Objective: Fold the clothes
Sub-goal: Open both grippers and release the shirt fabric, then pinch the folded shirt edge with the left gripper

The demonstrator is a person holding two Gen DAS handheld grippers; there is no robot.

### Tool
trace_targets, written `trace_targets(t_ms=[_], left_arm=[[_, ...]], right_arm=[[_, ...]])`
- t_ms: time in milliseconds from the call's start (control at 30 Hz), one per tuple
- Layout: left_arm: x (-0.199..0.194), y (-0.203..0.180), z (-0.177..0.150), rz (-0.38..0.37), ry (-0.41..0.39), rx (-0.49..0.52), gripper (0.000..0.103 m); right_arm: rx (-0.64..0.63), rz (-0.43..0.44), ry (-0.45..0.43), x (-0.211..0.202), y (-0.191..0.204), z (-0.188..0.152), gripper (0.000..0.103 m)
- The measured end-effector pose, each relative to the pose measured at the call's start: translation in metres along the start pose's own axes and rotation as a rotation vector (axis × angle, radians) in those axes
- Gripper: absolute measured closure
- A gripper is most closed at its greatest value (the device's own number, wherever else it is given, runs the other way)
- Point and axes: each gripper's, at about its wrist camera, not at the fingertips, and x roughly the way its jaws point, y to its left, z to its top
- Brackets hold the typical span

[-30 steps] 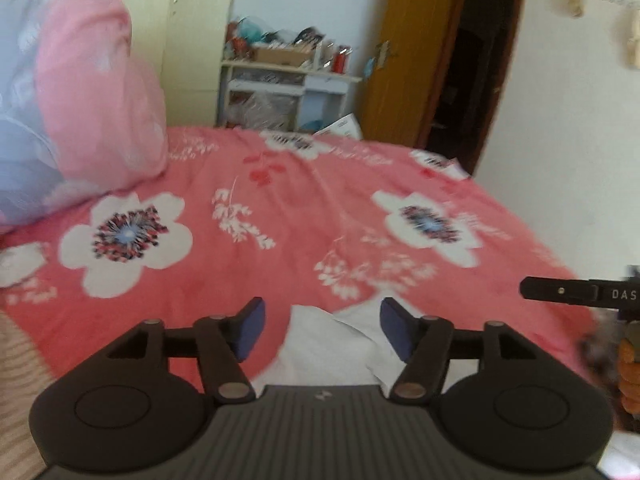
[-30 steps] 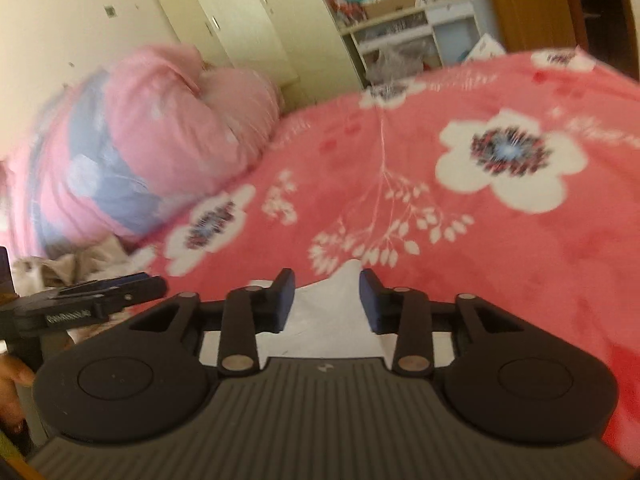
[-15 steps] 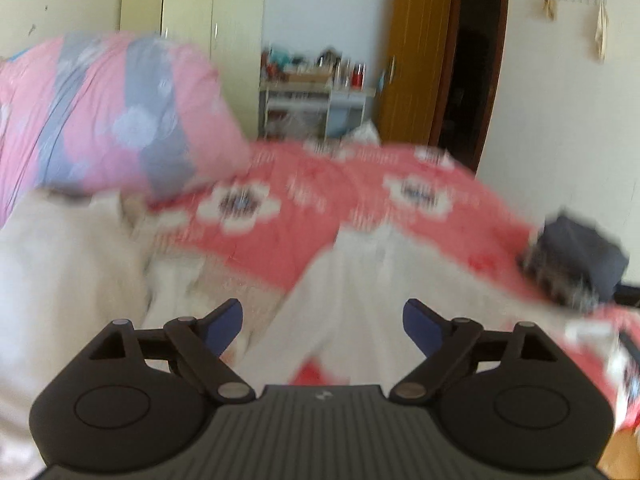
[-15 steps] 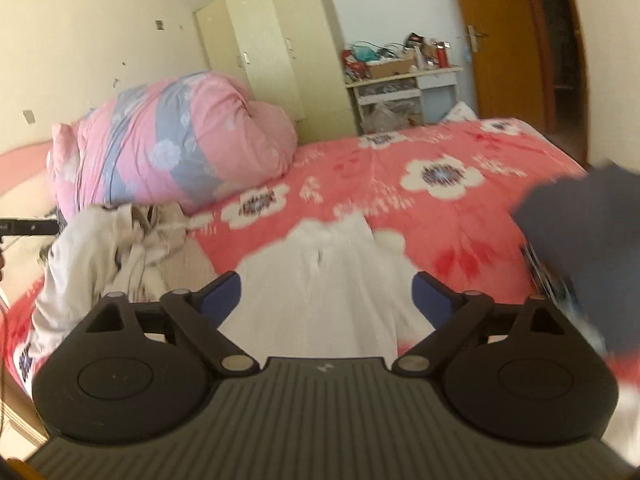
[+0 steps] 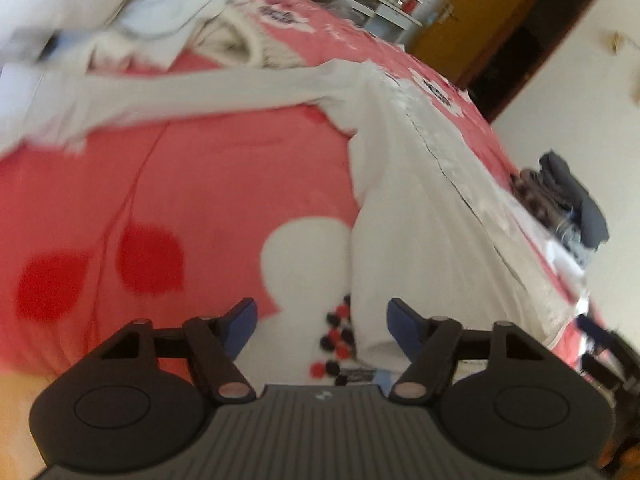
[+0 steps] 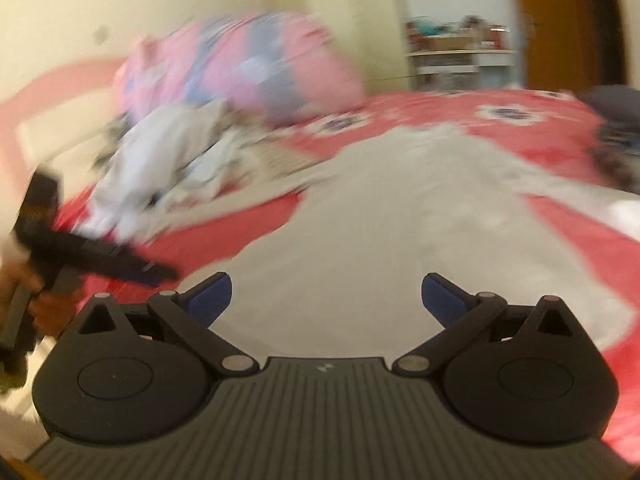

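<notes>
Now-spread white shirt (image 5: 424,208) beside clothes pile (image 6: 168,160)

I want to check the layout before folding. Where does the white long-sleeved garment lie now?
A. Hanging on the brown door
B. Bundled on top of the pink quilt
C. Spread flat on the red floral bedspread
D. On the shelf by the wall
C: the white long-sleeved garment lies spread out on the red floral bedspread, one sleeve stretched sideways across it.
</notes>
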Motion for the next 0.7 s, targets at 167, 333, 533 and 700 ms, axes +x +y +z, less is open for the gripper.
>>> trace_targets(t_ms=[167, 333, 533, 700], left_arm=[[-0.008, 0.009, -0.011, -0.026, -0.058, -0.011, 0.04], [-0.011, 0.002, -0.02, -0.061, -0.1, 0.043, 0.043], [-0.015, -0.028, -0.037, -0.048, -0.19, 0.298, 0.045], [-0.009, -0.063, -0.066, 0.042, -0.227, 0.624, 0.051]], right_arm=[[-0.292, -0.061, -0.015, 0.04, 0.059, -0.015, 0.002], [-0.597, -0.037, -0.001, 0.071, 0.109, -0.027, 0.009], [-0.714, -0.079, 0.028, 0.085, 0.125, -0.035, 0.031], [-0.718, -0.106, 0.037, 0.082, 0.12, -0.035, 0.049]])
